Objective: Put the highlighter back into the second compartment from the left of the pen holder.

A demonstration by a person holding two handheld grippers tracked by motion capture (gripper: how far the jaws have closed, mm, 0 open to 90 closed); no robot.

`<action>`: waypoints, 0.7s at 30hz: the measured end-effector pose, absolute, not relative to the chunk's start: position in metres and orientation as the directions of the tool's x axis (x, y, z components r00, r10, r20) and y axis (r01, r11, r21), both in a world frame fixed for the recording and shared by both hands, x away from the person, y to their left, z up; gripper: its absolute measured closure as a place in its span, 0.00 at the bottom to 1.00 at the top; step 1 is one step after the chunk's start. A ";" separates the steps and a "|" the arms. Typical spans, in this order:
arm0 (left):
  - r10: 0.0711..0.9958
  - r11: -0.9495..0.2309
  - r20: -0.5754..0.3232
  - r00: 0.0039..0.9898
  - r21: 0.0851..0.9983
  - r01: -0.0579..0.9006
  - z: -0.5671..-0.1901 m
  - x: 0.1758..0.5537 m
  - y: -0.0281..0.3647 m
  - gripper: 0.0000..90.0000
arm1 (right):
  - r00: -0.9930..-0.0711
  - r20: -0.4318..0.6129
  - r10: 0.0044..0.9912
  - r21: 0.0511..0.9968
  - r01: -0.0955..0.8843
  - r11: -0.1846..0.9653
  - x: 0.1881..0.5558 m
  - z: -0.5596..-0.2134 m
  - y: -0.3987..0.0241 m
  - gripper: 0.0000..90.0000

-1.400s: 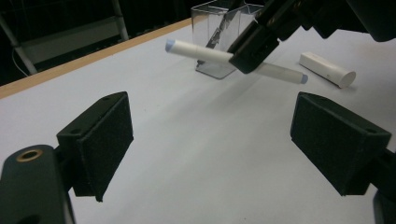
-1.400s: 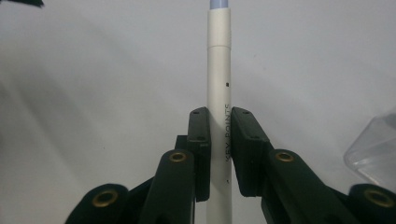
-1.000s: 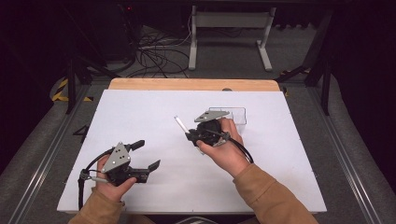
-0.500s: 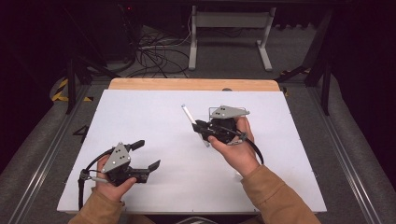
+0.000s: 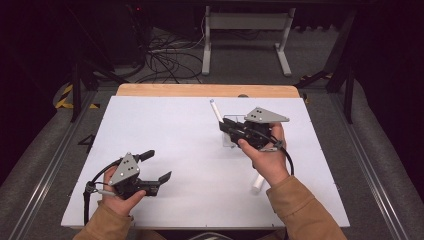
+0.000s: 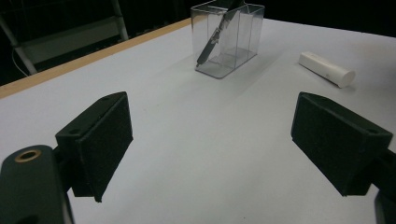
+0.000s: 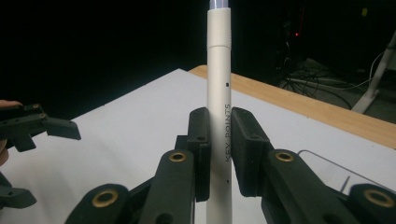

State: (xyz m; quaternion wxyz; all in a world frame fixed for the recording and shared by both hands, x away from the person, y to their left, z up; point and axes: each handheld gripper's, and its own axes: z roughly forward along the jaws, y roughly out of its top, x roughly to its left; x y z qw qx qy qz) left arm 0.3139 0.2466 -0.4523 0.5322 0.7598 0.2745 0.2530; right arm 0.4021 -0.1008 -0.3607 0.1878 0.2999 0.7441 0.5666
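My right gripper (image 5: 226, 126) is shut on a white pen (image 5: 216, 111) printed with "KEY POINTS". The pen (image 7: 219, 56) stands upright between the pads, its bluish end pointing up and away. The gripper hovers over a clear plastic box (image 5: 229, 141) at the table's far right of centre. In the left gripper view, a dark slanted pointed part shows inside that box (image 6: 243, 44). My left gripper (image 5: 157, 166) rests near the front left with its jaws wide apart and nothing between them (image 6: 210, 149).
A short white cylinder (image 5: 257, 184) lies on the white table top (image 5: 190, 130) beside the right forearm, also seen right of the box (image 6: 327, 69). A wooden strip (image 5: 205, 90) edges the far side. Cables and a metal stand sit on the floor beyond.
The right gripper has carried the pen to the right and a little farther away, ending over the clear box. The left gripper has stayed put.
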 end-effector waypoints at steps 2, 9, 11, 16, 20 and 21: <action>0.687 -0.283 0.092 0.721 0.948 0.148 -0.452 0.314 0.247 0.15 | -0.744 0.063 0.665 0.960 0.228 0.164 0.403 -0.361 -0.106 0.88; 0.688 -0.283 0.093 0.720 0.948 0.148 -0.452 0.314 0.247 0.15 | -0.731 0.068 0.679 0.972 0.203 0.120 0.407 -0.360 -0.121 0.88; 0.688 -0.283 0.093 0.720 0.948 0.148 -0.452 0.314 0.247 0.15 | -0.725 0.067 0.685 0.975 0.193 0.110 0.409 -0.361 -0.125 0.88; 0.688 -0.283 0.093 0.720 0.948 0.148 -0.452 0.314 0.247 0.15 | -0.704 0.063 0.708 0.981 0.176 0.087 0.413 -0.361 -0.136 0.88; 0.688 -0.283 0.094 0.720 0.948 0.147 -0.452 0.314 0.247 0.15 | -0.687 0.058 0.724 0.983 0.164 0.077 0.418 -0.362 -0.142 0.88; 0.688 -0.283 0.094 0.720 0.948 0.147 -0.452 0.314 0.247 0.15 | -0.681 0.064 0.730 0.983 0.167 0.070 0.420 -0.363 -0.143 0.88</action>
